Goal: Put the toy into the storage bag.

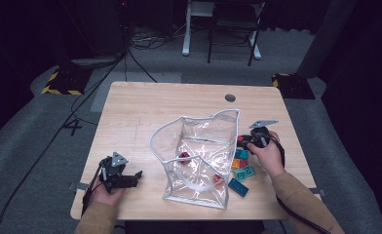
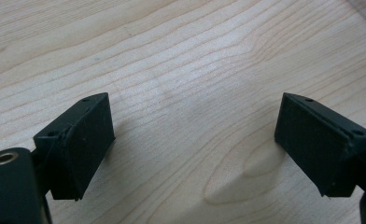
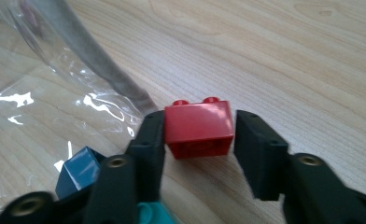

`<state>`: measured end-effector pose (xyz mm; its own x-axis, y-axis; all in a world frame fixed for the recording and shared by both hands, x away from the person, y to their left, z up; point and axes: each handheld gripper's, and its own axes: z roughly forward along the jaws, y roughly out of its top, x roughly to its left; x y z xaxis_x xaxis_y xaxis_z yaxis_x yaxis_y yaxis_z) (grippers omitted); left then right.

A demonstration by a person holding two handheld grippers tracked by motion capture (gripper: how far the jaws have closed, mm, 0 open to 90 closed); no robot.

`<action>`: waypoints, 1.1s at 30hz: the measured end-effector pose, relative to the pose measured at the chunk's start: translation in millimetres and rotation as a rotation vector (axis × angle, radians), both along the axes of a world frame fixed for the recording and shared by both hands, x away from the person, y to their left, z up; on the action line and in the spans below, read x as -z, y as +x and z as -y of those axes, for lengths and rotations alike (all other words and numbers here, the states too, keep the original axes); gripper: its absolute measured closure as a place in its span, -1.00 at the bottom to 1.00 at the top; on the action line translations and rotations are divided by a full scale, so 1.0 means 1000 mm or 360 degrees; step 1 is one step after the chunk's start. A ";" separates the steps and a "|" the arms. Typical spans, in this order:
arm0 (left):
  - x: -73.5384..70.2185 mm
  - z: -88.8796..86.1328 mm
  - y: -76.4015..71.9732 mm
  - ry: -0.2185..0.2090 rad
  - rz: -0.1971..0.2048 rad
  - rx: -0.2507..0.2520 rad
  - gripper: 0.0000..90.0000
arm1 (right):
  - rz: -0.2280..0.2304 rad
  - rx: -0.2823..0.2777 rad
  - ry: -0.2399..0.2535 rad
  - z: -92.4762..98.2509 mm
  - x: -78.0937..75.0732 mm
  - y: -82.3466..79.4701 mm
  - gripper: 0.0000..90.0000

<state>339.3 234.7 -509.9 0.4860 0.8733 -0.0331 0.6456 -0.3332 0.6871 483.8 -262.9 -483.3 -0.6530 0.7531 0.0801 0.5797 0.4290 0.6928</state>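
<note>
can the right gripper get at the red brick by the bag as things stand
Probably yes: the right gripper already has the red brick between its jaws, one touching, a small gap at the other. The clear bag lies beside, not in between.

The high view looks forward and down from above the person's side, taking in the whole light wooden table (image 1: 130, 112) and the dark floor beyond. The left gripper view sits very close to the tabletop near the left edge, facing bare wood. The right gripper view looks low and close at a small red plastic brick (image 3: 199, 127) beside the clear plastic bag (image 3: 55, 88), which the high view shares at centre right (image 1: 199, 146).
</note>
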 end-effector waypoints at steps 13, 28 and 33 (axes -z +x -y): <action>0.000 0.000 0.000 0.0000 0.0000 0.0000 -0.73 | 0.0035 0.0015 0.0031 0.005 -0.018 -0.005 0.31; 0.000 0.000 0.000 0.0000 0.0000 0.0000 -0.73 | 0.0100 -0.0102 0.0102 0.005 -0.079 -0.028 0.31; 0.000 0.000 0.000 0.0000 0.0001 -0.0001 -0.73 | 0.0116 -0.0146 0.0124 0.004 -0.103 -0.036 0.31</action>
<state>339.2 234.6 -509.9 0.4854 0.8737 -0.0329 0.6456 -0.3328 0.6874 447.9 -266.5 -380.4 -0.7251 0.6833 0.0858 0.4874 0.4211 0.7649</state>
